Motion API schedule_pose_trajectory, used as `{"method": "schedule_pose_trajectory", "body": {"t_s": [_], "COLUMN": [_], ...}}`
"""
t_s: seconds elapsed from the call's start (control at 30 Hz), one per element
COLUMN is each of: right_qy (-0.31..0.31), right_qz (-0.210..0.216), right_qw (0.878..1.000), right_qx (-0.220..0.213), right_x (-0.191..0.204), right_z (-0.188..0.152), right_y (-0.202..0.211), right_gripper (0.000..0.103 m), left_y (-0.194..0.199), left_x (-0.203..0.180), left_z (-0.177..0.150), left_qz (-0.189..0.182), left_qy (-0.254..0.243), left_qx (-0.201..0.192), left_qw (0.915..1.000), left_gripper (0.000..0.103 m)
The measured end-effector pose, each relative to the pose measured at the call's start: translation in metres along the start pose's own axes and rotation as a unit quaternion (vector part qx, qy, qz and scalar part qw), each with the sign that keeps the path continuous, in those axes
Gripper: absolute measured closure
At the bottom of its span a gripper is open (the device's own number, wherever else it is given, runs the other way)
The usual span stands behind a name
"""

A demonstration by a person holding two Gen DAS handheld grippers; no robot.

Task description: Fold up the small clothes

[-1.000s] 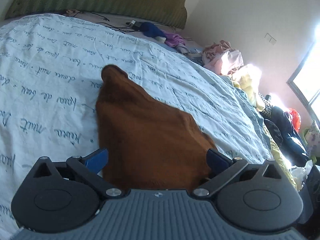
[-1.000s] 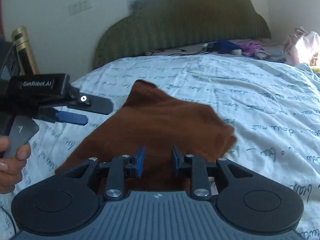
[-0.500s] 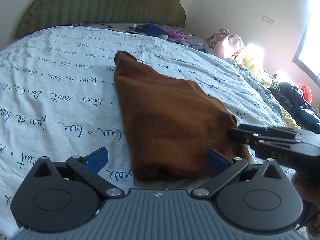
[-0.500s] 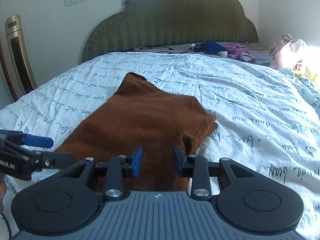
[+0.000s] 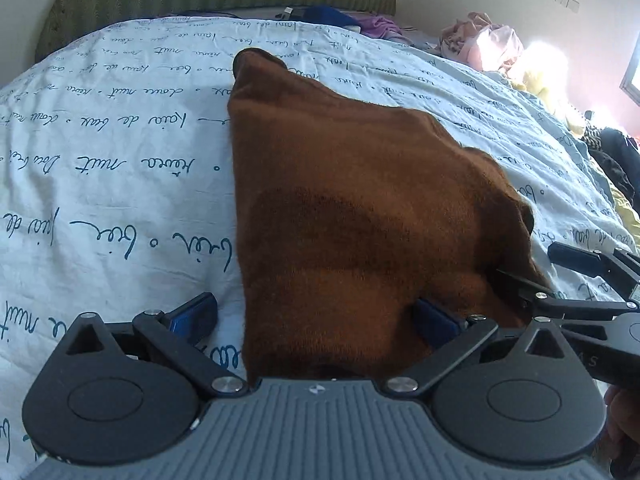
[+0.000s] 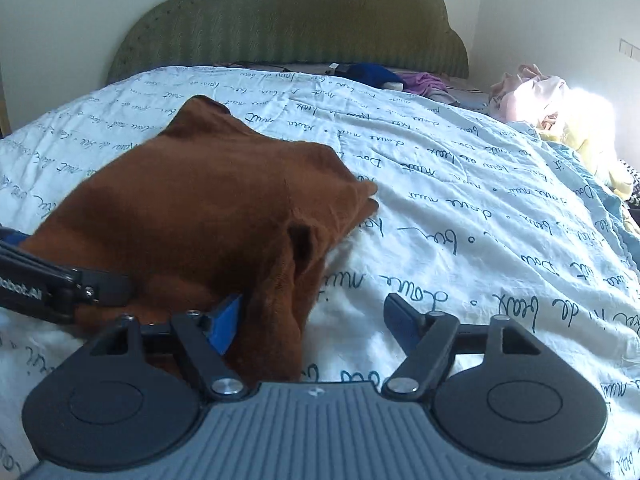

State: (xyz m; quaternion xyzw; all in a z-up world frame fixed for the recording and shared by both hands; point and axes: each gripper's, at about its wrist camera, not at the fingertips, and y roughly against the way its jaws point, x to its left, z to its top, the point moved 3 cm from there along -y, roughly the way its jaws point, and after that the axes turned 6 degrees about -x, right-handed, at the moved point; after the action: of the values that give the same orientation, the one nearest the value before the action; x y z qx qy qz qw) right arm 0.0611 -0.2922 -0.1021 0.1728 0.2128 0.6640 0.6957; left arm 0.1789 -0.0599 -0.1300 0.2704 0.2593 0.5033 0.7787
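Note:
A brown fuzzy garment point(image 5: 352, 208) lies flat on the white bedspread with blue script point(image 5: 104, 152). It also shows in the right wrist view point(image 6: 200, 216). My left gripper point(image 5: 316, 316) is open, and its jaws straddle the garment's near left corner. My right gripper point(image 6: 316, 320) is open at the garment's near right corner, with the cloth edge against its left finger point(image 6: 226, 322). The right gripper's fingers show at the right of the left wrist view point(image 5: 576, 276), and the left gripper shows at the left of the right wrist view point(image 6: 60, 284).
A green padded headboard point(image 6: 288, 24) stands at the far end. Blue and purple clothes point(image 6: 384, 76) lie near it. A pile of pink and yellow clothes point(image 6: 560, 108) sits at the far right, dark clothes point(image 5: 612, 160) beyond the bed's right edge.
My right gripper has opened from nearly shut and has moved down to the garment's right corner. My left gripper stays open and has moved closer over the near left edge.

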Motion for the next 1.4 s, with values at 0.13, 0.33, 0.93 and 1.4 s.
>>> {"method": "schedule_pose_trajectory", "body": {"t_s": [0.13, 0.33, 0.93, 1.4], "right_qy": [-0.019, -0.011, -0.084, -0.061], "right_qz": [0.006, 0.0, 0.009, 0.037], "right_qw": [1.0, 1.0, 0.995, 0.997], "right_qx": [0.006, 0.012, 0.049, 0.038], "right_x": [-0.012, -0.01, 0.034, 0.039], "right_z": [-0.004, -0.004, -0.04, -0.035], "right_y": [0.004, 0.017, 0.051, 0.036], "right_gripper": [0.012, 0.012, 0.0, 0.0], "left_y": [0.005, 0.012, 0.056, 0.051], "left_x": [0.002, 0.004, 0.013, 0.007], "left_z": [-0.002, -0.006, -0.044, -0.046], "left_qz": [0.003, 0.009, 0.068, 0.11], "left_qy": [-0.007, -0.012, -0.031, -0.012], "left_qx": [0.003, 0.003, 0.015, -0.02], "left_qw": [1.0, 0.9999, 0.9971, 0.9937], "left_gripper": [0.0, 0.0, 0.0, 0.0]}}
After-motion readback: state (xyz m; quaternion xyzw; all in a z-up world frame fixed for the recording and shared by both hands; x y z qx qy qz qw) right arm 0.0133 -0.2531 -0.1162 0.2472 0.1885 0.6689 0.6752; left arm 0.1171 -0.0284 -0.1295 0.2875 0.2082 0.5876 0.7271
